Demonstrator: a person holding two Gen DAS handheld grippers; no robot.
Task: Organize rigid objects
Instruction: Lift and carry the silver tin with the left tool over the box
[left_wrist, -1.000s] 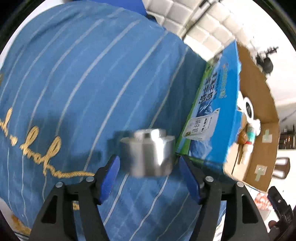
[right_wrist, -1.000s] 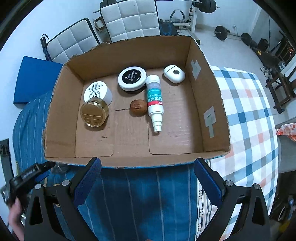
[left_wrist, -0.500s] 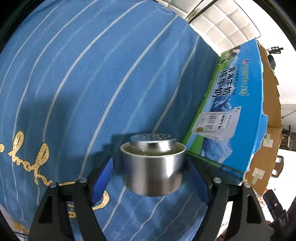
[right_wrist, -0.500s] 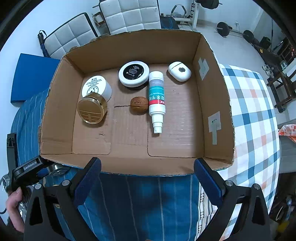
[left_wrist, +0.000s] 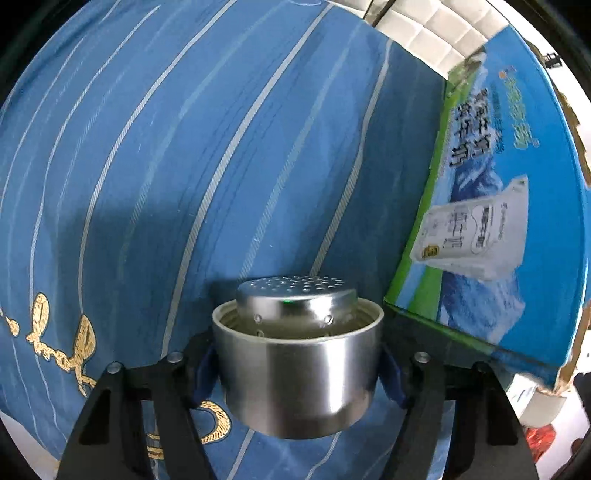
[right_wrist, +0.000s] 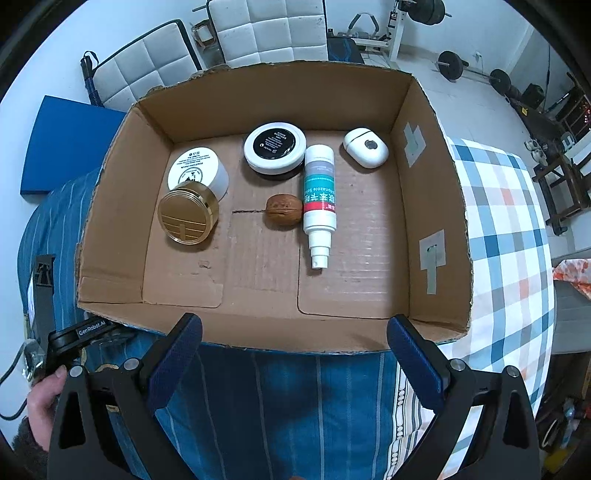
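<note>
The metal tea strainer cup (left_wrist: 299, 354) sits low in the middle of the left wrist view, right between the blue pads of the left gripper (left_wrist: 297, 363). A second ago it was small, blurry and higher up in that view. Now it fills the space between the pads, so the gripper has come down around it. The jaws have just been closing, and both pads look pressed against its shiny sides, so I think it is grabbed. It rests on the blue striped cloth (left_wrist: 184, 147), just beside the blue outside wall of the cardboard box (left_wrist: 491, 206) at the right of that view.

In the right wrist view, going left to right: a person's hand (right_wrist: 42, 397) at the lower left holds the left gripper's handle. Inside the box, on the left, a gold round tin (right_wrist: 187, 215) touches a white cream jar (right_wrist: 197, 171). In the middle a black-topped white tin (right_wrist: 275, 148) sits above a walnut (right_wrist: 283, 213). Next is a white spray bottle (right_wrist: 319, 197) lying on its side, then a white earbud case (right_wrist: 365, 147) at the upper right. The right gripper (right_wrist: 294, 363) hangs at the bottom of the view with its jaws wide apart and nothing in them.

I think the next job is lifting the cup over the wall into the bare lower part of the box. The shiny metal may slip.
</note>
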